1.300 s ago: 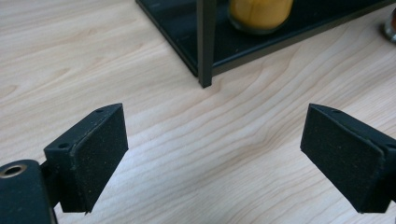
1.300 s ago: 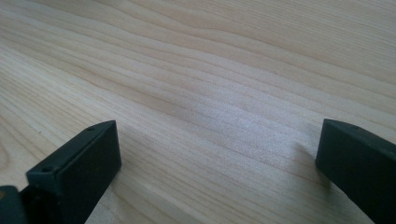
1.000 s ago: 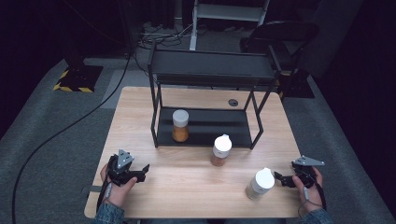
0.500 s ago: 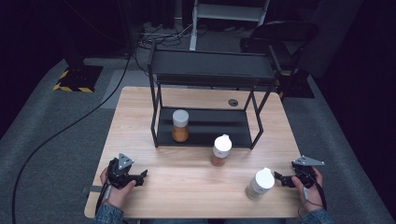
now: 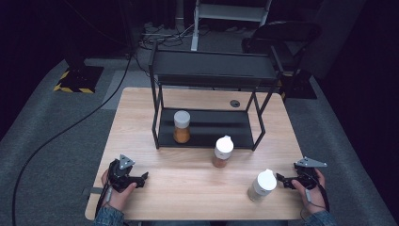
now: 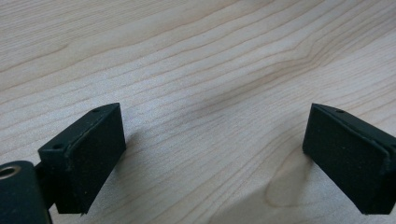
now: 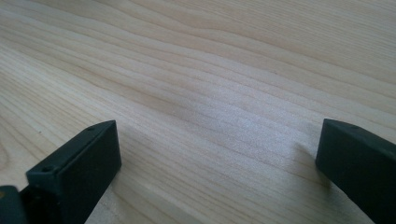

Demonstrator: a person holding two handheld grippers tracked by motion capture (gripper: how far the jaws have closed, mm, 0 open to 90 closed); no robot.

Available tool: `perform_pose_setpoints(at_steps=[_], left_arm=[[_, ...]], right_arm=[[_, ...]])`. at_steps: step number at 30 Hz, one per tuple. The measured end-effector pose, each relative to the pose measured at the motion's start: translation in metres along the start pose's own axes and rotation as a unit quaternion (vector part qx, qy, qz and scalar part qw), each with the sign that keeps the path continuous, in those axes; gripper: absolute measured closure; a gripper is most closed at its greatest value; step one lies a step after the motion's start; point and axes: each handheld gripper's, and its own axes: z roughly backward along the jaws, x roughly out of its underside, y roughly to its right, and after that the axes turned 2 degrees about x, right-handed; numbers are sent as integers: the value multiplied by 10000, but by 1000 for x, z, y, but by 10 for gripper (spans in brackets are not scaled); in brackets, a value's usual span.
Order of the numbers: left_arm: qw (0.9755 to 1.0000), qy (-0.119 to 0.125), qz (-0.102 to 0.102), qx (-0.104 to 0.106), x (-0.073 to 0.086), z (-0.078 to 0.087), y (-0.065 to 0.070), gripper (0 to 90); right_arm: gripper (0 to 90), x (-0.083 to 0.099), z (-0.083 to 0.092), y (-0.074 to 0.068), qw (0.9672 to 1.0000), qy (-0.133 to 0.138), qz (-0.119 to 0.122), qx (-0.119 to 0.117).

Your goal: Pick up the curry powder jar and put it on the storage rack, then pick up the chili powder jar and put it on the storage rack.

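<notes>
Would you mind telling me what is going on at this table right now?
A person holds a hand-held gripper in each hand near the table's front edge. The left hand-held gripper and the right hand-held gripper are both open and empty; the left one's jaws have just been opening. The pale jar stands beside the right one, the brown jar before the black shelf, the orange jar on its lower level.

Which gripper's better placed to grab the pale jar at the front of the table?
Right, likely. The right gripper sits open just beside the pale jar, jaws toward it. The left gripper, also open, lies across the table with bare wood between.
</notes>
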Motion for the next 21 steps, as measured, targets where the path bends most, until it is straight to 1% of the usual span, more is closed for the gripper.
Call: perform_pose_setpoints(at_steps=[10,13,21], left_arm=[[10000,1,-39,38,0,0,-1,56],[10000,2,-38,37,0,0,-1,56],[10000,2,-39,37,0,0,-1,56]], right_arm=[[7,0,0,-1,10000,5,-58,42],[26,0,1,-2,9999,46,-113,-2],[26,-8,14,0,9997,167,-170,36]])
